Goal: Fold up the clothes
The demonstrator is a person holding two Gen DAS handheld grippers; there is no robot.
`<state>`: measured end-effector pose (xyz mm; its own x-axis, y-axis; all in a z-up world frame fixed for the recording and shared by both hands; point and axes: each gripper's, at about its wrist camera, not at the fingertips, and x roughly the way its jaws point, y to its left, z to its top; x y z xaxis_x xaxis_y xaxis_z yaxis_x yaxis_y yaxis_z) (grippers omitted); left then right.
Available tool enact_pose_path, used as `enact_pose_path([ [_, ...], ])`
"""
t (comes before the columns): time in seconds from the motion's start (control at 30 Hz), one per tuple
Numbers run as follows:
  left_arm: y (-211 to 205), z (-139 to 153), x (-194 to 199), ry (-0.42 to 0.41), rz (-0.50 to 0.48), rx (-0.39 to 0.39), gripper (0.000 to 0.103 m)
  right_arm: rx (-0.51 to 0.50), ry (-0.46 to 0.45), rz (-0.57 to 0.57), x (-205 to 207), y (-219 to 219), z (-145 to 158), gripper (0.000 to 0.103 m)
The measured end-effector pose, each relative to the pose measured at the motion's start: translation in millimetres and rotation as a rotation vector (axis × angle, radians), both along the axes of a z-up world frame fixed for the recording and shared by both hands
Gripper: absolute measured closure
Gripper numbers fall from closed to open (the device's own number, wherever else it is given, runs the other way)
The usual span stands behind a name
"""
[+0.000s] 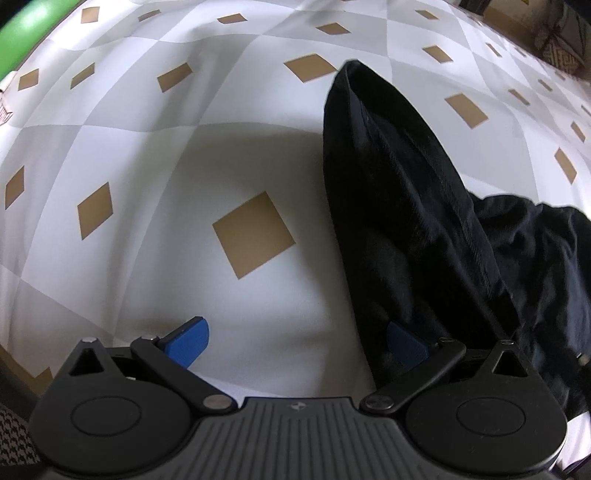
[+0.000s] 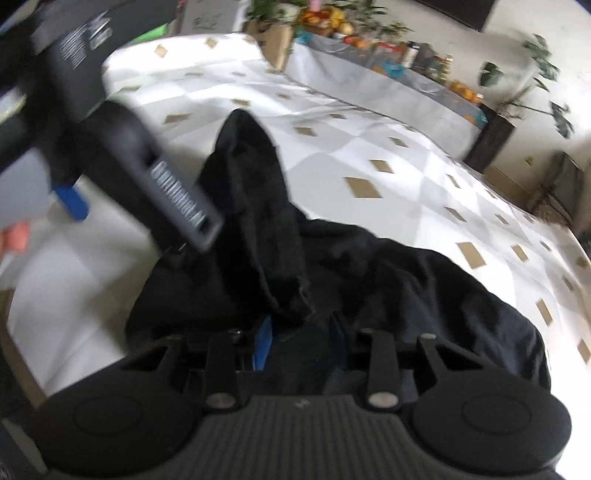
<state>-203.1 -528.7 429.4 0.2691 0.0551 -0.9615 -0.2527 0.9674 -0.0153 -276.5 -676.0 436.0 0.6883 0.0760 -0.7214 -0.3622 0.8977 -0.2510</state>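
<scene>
A black garment lies crumpled on the checked tablecloth, with one long folded part reaching away toward the far side. My left gripper stands open and points steeply down; its right blue pad touches the garment's edge and its left pad is over bare cloth. In the right wrist view the garment bunches in front of my right gripper, whose narrow-set blue pads pinch a fold of it. The left gripper's blue finger shows at the upper left, blurred.
The tablecloth, white and grey with tan diamonds, spreads far beyond the garment. A long side table with fruit and bottles stands behind, with potted plants and a dark cabinet. A green object lies at the far left.
</scene>
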Motion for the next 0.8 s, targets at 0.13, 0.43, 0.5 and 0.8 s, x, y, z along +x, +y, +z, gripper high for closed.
enact_pose_path([
  [0.13, -4.5, -0.6, -2.1, -0.007, -0.026, 0.017, 0.0, 0.025, -0.004, -0.081, 6.9, -12.8, 1.7, 0.069],
  [0.43, -7.0, -0.5, -3.8, -0.009, -0.049, 0.016, 0.0, 0.14, 0.017, -0.214, 14.6, -35.9, 6.6, 0.063],
  [0.5, -6.6, -0.5, -3.4, -0.008, -0.048, 0.014, 0.0, 0.179, 0.023, -0.221, 12.8, -40.2, 11.2, 0.063],
  [0.8, -2.3, -0.1, -5.1, -0.003, -0.05, 0.009, 0.0, 0.14, 0.035, -0.236, 4.2, -50.9, 16.1, 0.063],
])
